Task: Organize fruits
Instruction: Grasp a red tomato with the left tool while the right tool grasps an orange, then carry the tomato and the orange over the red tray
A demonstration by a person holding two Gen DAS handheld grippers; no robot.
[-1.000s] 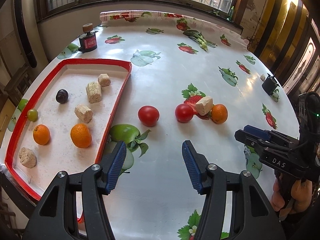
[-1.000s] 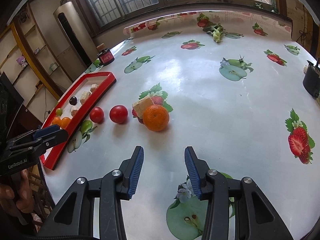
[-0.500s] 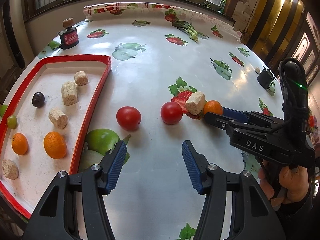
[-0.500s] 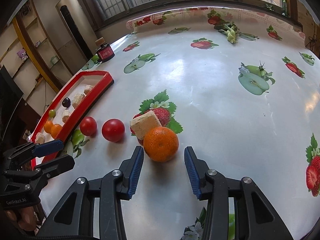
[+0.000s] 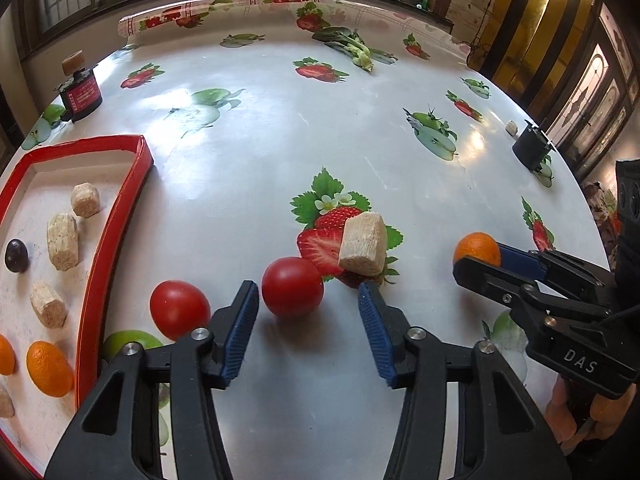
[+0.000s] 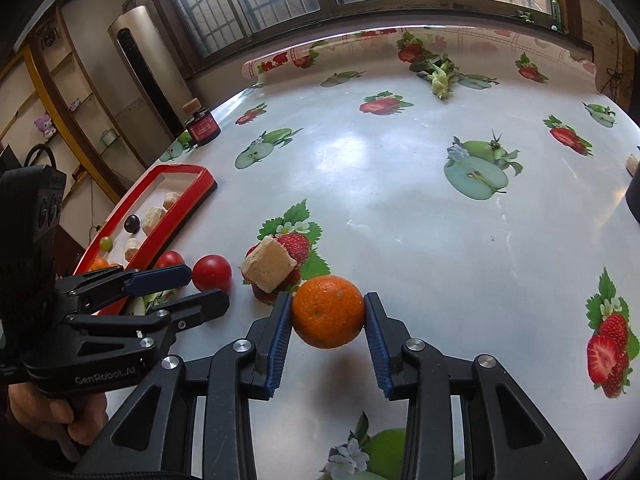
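My right gripper (image 6: 326,320) is shut on an orange (image 6: 327,311) and holds it just above the table; a shadow lies under it. It also shows in the left wrist view (image 5: 477,249). My left gripper (image 5: 308,312) is open, its jaws on either side of a red tomato (image 5: 293,286). A second tomato (image 5: 179,309) lies left of it, beside the red tray (image 5: 116,240). The tray holds two oranges (image 5: 49,368), a dark plum (image 5: 16,255) and several beige cork-like blocks (image 5: 62,235).
A beige block (image 5: 363,245) lies on the printed strawberry just behind the tomato. A red-labelled jar (image 5: 80,94) stands far left, a black box (image 5: 531,147) far right. A green vegetable (image 5: 354,49) lies at the far edge.
My right gripper closed on the orange and lifted it away from the beige block. My left gripper moved forward until its jaws flank the right-hand tomato.
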